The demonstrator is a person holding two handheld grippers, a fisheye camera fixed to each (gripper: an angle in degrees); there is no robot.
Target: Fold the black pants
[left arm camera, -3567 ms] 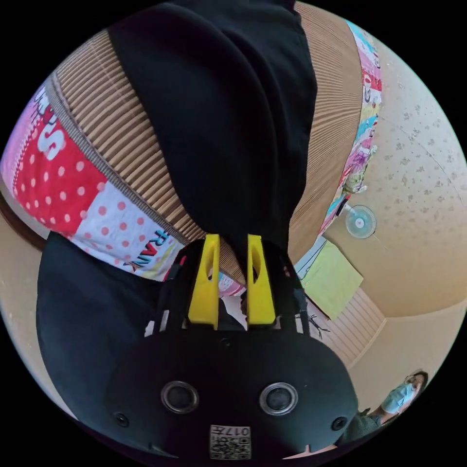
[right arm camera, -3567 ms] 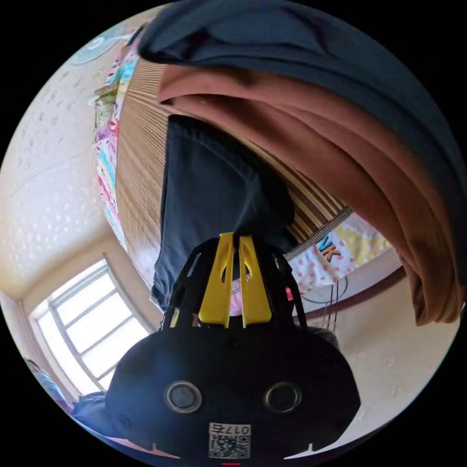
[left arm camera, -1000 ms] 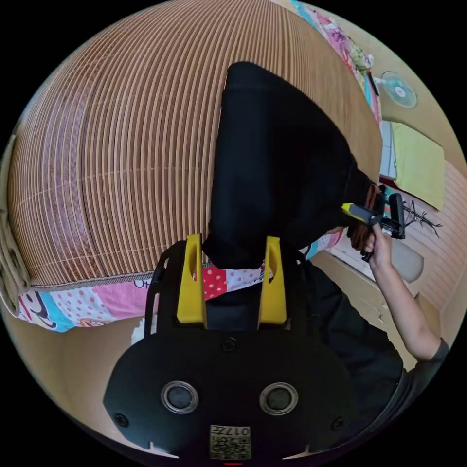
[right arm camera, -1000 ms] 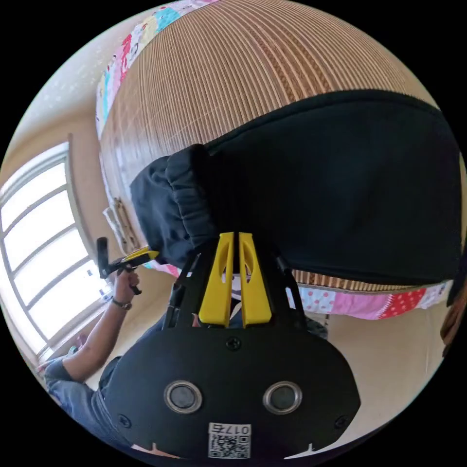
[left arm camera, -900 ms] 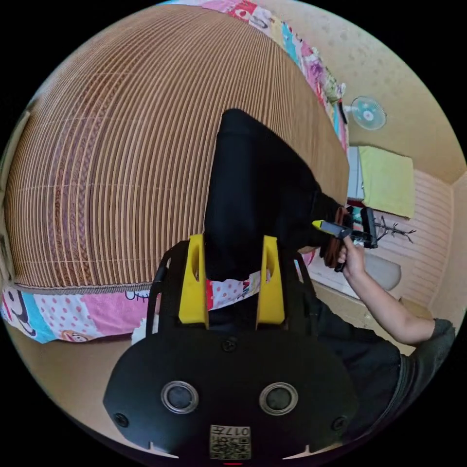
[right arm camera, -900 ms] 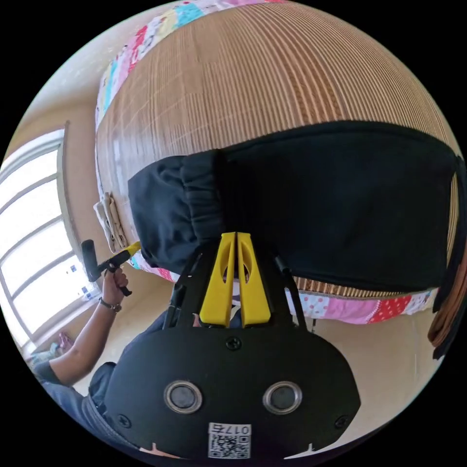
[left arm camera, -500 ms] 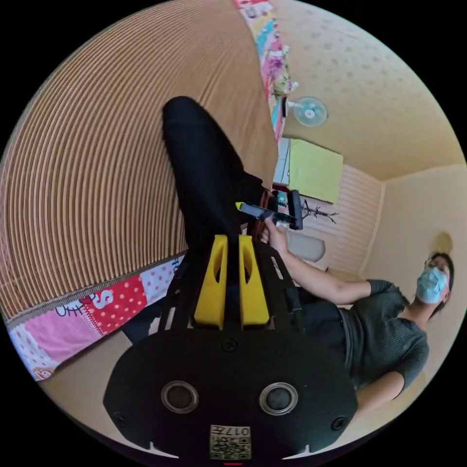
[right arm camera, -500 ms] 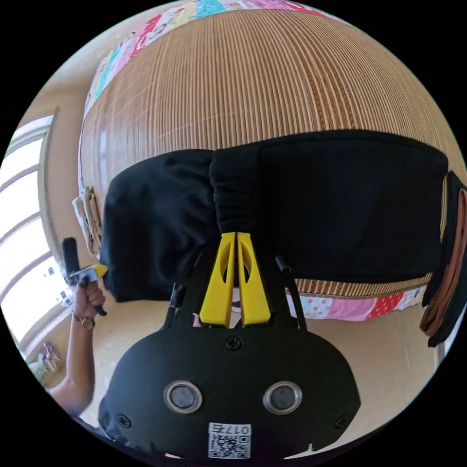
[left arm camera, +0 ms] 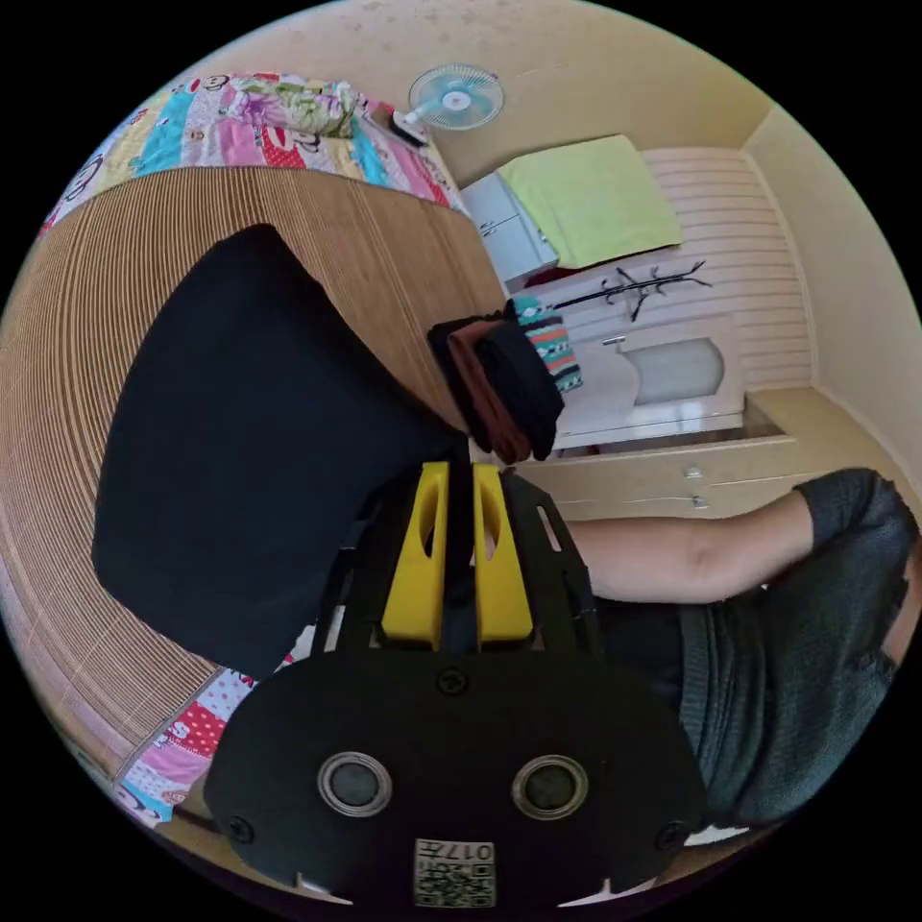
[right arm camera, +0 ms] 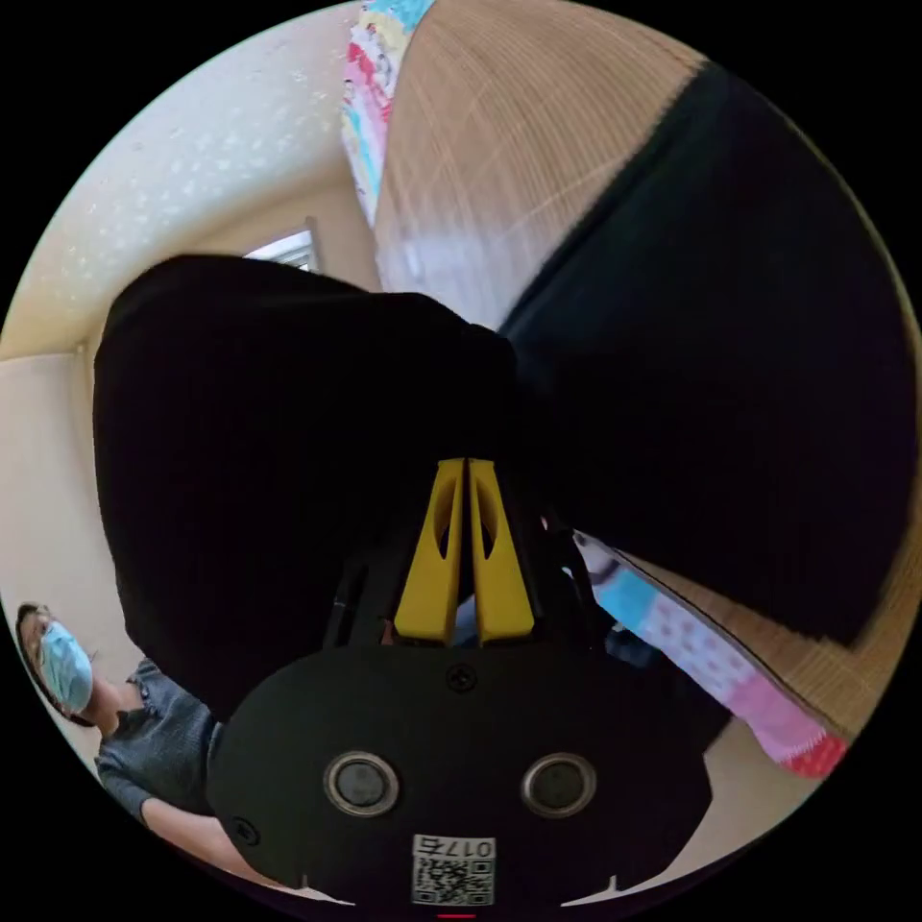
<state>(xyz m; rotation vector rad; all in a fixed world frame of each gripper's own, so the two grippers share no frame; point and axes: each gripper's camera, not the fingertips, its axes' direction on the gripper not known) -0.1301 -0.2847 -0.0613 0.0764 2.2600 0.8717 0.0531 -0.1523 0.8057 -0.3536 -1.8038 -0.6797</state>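
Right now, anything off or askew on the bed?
Nothing damaged or spilled. The black pants lie on the bamboo mat with one corner past the mat's edge, pinched in the left gripper. A stack of folded clothes overhangs the mat's edge.

black pants (right arm camera: pixel 730 317) blurred, cut off

So the right claw (right arm camera: pixel 465 468) has its yellow jaws pinched together on the black pants (right arm camera: pixel 288 442), with one part of them lifted up in front of the camera. The rest lies spread on the bamboo mat (right arm camera: pixel 480 163) behind the claw. A patchwork sheet (right arm camera: pixel 701 653) peeks out under the mat's edge.
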